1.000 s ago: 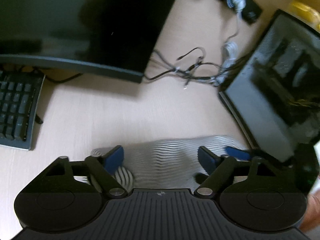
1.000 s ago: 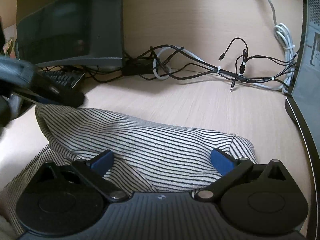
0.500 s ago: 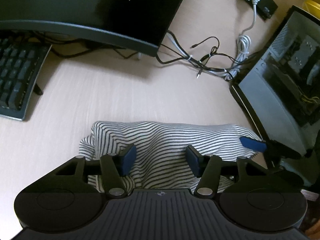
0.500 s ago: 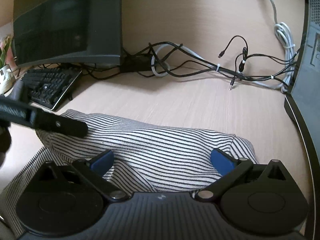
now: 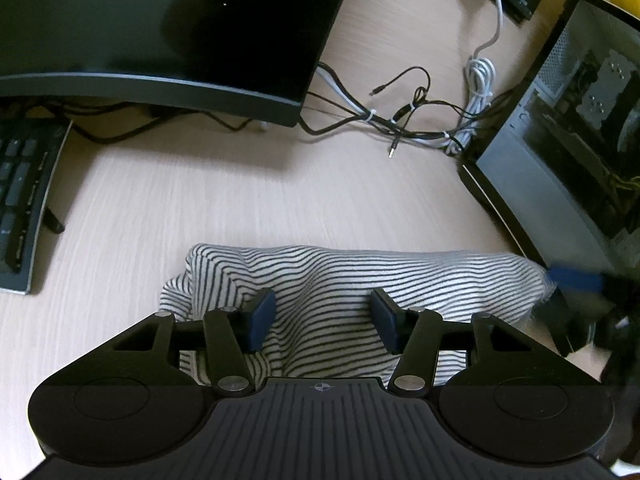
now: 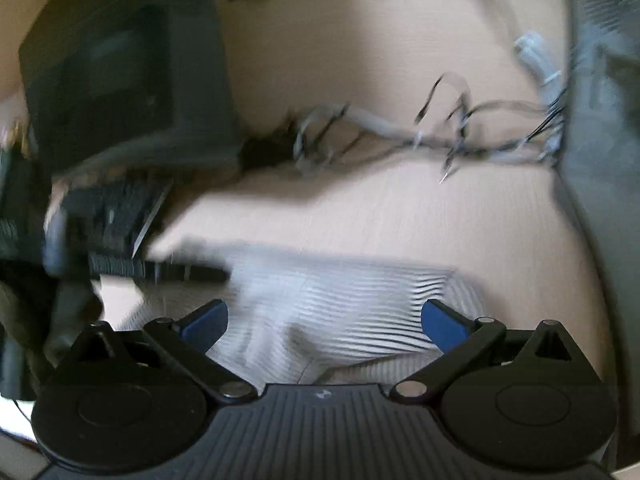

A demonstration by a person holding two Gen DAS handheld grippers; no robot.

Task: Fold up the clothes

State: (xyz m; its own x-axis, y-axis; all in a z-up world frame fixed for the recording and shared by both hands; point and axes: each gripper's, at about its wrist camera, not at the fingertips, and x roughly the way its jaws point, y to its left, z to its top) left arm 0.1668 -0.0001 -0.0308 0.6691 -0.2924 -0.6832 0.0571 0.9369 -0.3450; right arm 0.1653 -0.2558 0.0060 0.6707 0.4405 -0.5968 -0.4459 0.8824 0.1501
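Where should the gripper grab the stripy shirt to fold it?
Probably the raised ridge in the middle of the striped shirt, coming down from above on the near side. The cloth bunches up there between the left hand-held gripper pads, so it offers a fold to pinch; elsewhere it lies flatter.

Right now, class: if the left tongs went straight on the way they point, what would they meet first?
Most likely the striped shirt, bunched between the open left tongs; beyond it, bare desk.

L gripper half-closed, R gripper wide.
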